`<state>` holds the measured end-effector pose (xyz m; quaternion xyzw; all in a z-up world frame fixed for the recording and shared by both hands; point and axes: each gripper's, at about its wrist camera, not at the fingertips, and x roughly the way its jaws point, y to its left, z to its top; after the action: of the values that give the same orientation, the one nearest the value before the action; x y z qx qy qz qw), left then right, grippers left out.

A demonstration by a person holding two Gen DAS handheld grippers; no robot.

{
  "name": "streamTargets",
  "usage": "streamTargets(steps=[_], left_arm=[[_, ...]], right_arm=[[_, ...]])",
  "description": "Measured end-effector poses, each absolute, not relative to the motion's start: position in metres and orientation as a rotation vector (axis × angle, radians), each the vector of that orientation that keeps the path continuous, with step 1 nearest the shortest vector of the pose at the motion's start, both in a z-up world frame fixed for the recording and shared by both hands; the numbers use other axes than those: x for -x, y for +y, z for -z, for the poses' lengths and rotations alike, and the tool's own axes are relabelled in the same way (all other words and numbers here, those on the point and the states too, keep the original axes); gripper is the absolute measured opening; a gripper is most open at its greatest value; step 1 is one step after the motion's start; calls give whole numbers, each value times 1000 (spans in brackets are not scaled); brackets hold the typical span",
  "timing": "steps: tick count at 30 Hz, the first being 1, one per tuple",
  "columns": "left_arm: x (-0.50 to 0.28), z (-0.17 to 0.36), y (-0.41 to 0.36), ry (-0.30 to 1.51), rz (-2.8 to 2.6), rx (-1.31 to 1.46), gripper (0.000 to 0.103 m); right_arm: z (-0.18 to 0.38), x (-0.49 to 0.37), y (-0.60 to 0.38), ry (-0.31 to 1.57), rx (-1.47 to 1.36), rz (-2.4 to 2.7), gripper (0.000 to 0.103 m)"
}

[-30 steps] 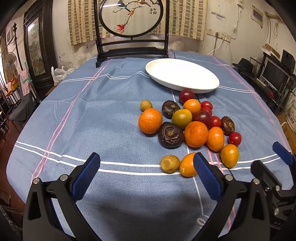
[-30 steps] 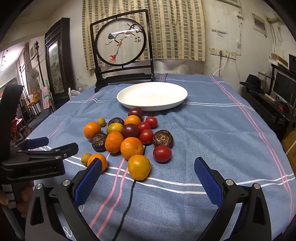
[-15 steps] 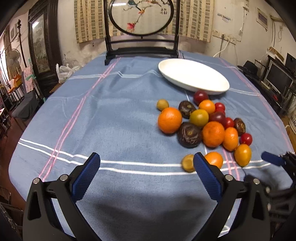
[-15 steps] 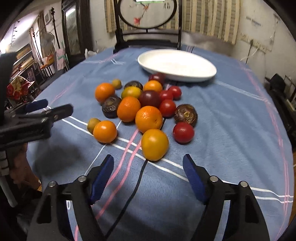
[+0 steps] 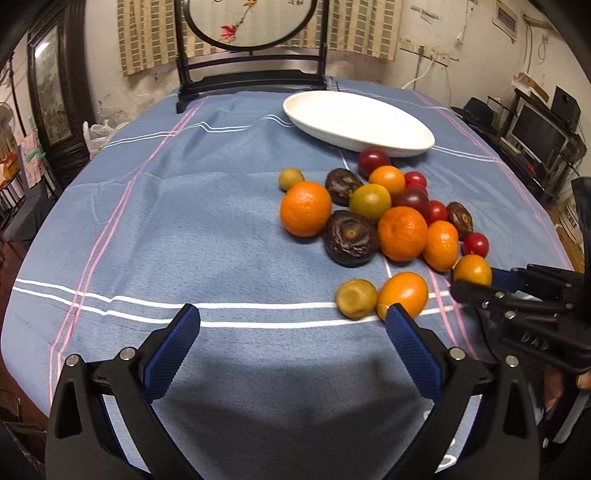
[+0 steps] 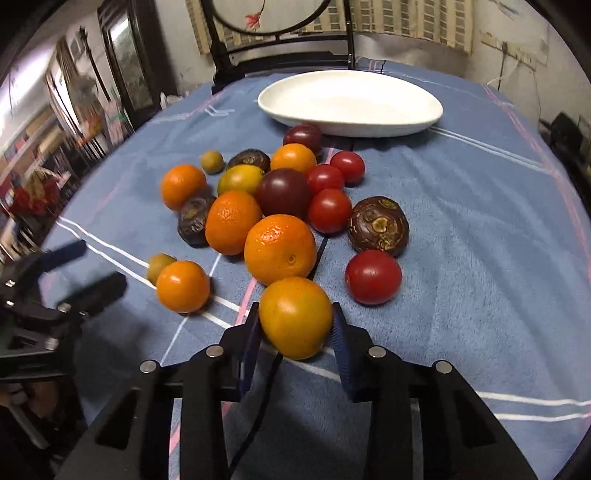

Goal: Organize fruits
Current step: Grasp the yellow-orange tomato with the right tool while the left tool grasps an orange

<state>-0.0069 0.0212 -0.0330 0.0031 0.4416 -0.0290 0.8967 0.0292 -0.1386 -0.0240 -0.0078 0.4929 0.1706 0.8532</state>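
A round embroidered screen (image 5: 255, 22) in a dark frame stands at the table's far edge. Striped curtains (image 5: 147, 40) hang behind it (a monitor (image 5: 537, 134) sits far right).

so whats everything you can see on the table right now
plate: 1, white, behind the pile
tablecloth: 1, blue striped
oranges: 5, orange, pile
yellow-green fruit: 1, pile
olive fruits: 2, small, pile's left edge
wrinkled fruits: 3, dark brown, pile
plums: 2, dark red, pile
tomatoes: 4, red, pile's right
orange-yellow fruit: 1, nearest
screen: 1, black frame, far end
left gripper: open, empty
right gripper: closing on orange-yellow fruit
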Motion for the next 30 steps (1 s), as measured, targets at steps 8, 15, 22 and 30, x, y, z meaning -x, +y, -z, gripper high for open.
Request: streamTargets(steps=[8,15,22,30], left_arm=[[16,34,-13,898,152,-130,98],[13,32,-53,810,290,-301,90],[-5,52,-66,843,376,-356,43],[-9,50,-69,858,407,-368,34]], right_arm=[[17,-1,-170,983,-61,-407,37],[14,10,-177,942,-88,-482,37],[14,15,-188,944,-126,-528,37],[16,9,-190,964,-153,-527,37]])
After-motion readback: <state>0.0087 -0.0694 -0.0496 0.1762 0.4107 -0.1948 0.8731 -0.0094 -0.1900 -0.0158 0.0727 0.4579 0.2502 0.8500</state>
